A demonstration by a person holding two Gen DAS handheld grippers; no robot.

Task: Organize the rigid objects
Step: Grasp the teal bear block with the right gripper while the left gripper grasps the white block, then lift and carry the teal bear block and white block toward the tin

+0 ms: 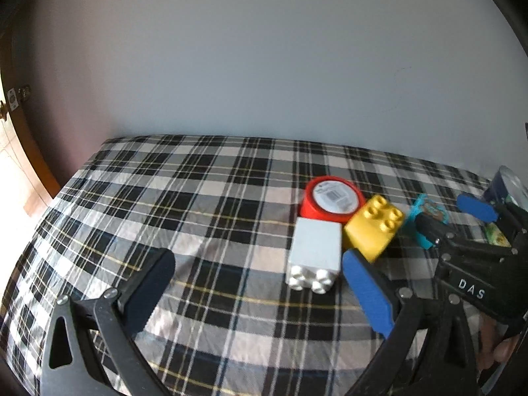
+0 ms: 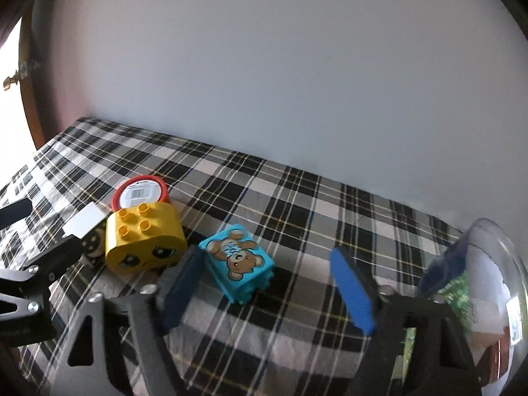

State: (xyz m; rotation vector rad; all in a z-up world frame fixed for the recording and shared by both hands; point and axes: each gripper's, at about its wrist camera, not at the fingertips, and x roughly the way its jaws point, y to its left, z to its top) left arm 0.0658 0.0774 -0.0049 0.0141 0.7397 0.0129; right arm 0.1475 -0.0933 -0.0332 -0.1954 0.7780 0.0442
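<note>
Two grippers, left (image 1: 260, 283) and right (image 2: 269, 288), stand jaws wide: white block (image 1: 315, 254) and teal bear block (image 2: 239, 269) unpinched between, yellow block (image 2: 145, 239) crowding beside.

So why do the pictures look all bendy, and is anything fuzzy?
Both wrist views are fisheye, so the checked cloth bulges and dark corners ring each picture. Left wrist view: the yellow block smears a little. Right wrist view: the clear bowl at the right edge shows glare and reflections; bright light glares at the far left.

3 blocks (image 2: 145, 237), 1 red tub (image 2: 140, 193) – 1 bowl (image 2: 505, 264)
</note>
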